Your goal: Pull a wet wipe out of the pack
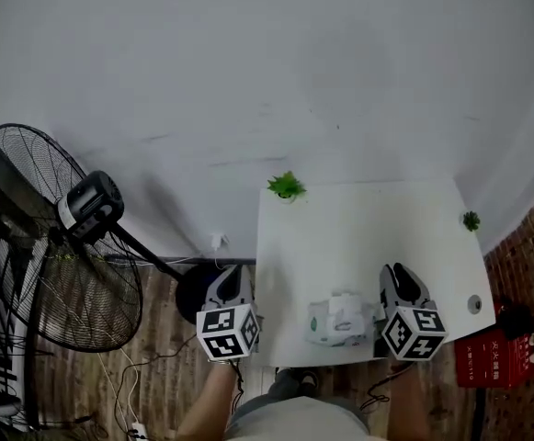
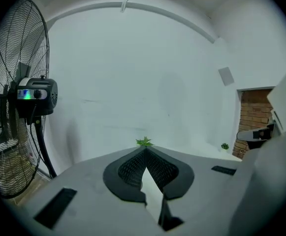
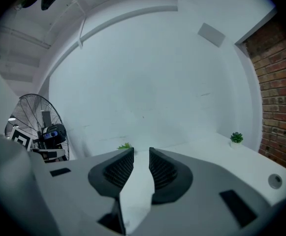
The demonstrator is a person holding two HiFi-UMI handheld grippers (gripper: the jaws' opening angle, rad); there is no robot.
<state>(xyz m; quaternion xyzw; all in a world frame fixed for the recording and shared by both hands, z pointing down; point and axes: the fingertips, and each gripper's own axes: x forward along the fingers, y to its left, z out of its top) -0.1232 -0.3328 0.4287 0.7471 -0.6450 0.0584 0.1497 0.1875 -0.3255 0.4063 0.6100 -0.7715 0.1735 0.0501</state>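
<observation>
The wet wipe pack (image 1: 340, 320) lies near the front edge of the white table (image 1: 358, 228), with a white wipe bunched up at its top. My left gripper (image 1: 232, 272) hovers off the table's left edge, well left of the pack; in the left gripper view its jaws (image 2: 145, 149) meet at the tips, shut and empty. My right gripper (image 1: 397, 270) sits just right of the pack, not touching it. In the right gripper view the right gripper (image 3: 141, 151) has a narrow gap between its jaws with nothing in it. Neither gripper view shows the pack.
A large standing fan (image 1: 60, 237) is on the floor at the left, with cables below it. A small green plant (image 1: 287, 187) stands at the table's far left corner, another plant (image 1: 470, 220) at the right edge. A red crate (image 1: 496, 356) sits on the floor at the right.
</observation>
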